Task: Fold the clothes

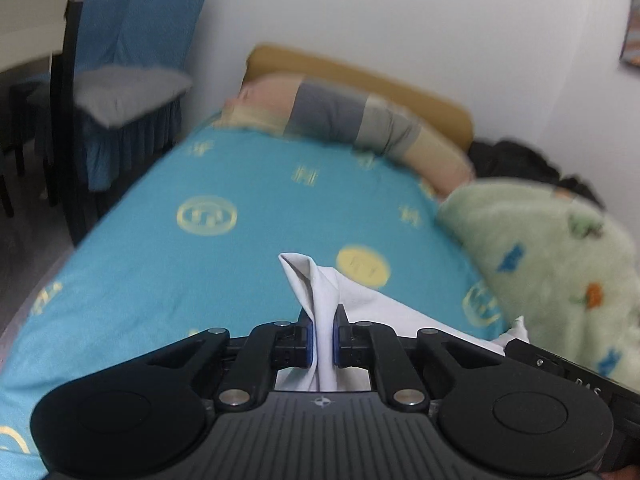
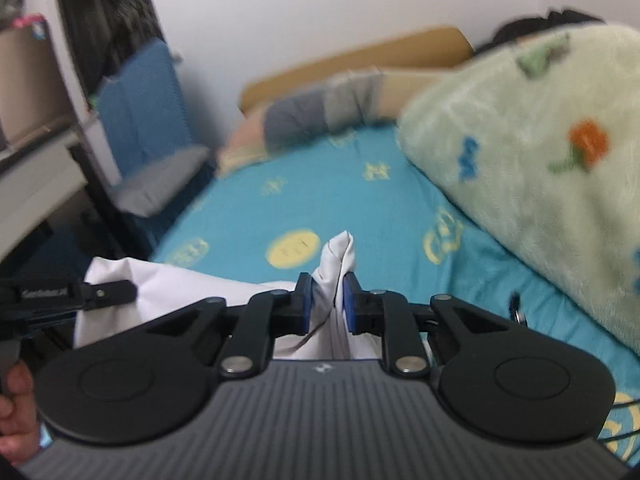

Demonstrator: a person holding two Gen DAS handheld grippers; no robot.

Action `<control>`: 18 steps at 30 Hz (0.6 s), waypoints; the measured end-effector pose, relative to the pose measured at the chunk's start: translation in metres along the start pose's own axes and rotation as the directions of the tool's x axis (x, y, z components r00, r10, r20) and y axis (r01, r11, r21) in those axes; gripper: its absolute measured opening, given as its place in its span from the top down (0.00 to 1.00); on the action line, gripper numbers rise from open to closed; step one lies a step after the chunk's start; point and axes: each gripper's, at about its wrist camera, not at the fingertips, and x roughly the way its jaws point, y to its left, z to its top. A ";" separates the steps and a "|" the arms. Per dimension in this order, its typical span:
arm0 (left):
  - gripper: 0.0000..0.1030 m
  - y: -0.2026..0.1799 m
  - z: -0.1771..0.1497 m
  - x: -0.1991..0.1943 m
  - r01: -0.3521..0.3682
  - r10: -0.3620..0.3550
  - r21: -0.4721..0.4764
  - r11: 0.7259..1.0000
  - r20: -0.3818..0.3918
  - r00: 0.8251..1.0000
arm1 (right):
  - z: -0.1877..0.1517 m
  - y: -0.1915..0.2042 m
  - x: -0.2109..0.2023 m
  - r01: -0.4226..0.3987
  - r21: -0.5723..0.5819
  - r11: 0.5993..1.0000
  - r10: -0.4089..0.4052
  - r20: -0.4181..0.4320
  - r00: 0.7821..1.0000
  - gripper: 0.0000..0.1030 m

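Note:
A white garment (image 1: pixel 320 292) is held up over a bed with a turquoise sheet (image 1: pixel 200 184). My left gripper (image 1: pixel 323 340) is shut on a bunched fold of it, and a tip of cloth sticks up past the blue pads. The cloth runs off to the right toward the other gripper's black body (image 1: pixel 560 364). In the right wrist view my right gripper (image 2: pixel 328 304) is shut on another bunched corner of the white garment (image 2: pixel 338 256). The garment spreads left toward the left gripper's body (image 2: pixel 60 296), held by a hand (image 2: pixel 14 412).
A green fleece blanket (image 1: pixel 552 256) with small animal prints lies heaped on the bed's right side. A striped pillow (image 1: pixel 344 116) and a tan headboard (image 1: pixel 360 72) sit at the far end by the white wall. A blue-covered chair (image 1: pixel 132 92) with a grey cushion stands left of the bed.

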 end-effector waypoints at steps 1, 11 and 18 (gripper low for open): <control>0.89 0.002 -0.003 0.009 -0.015 0.014 -0.005 1.000 -0.033 0.999 | -0.005 -0.003 0.011 0.013 0.004 1.000 -0.012 -0.048 0.999 0.79; 0.25 0.015 -0.006 -0.027 0.019 -0.049 -0.175 0.984 -0.168 0.984 | -0.003 -0.013 -0.010 -0.061 0.216 0.975 0.090 -0.125 0.988 0.20; 0.14 0.013 -0.040 -0.095 0.101 -0.183 -0.292 0.951 -0.268 0.946 | -0.026 -0.022 -0.078 -0.124 0.487 0.865 0.221 -0.146 0.964 0.19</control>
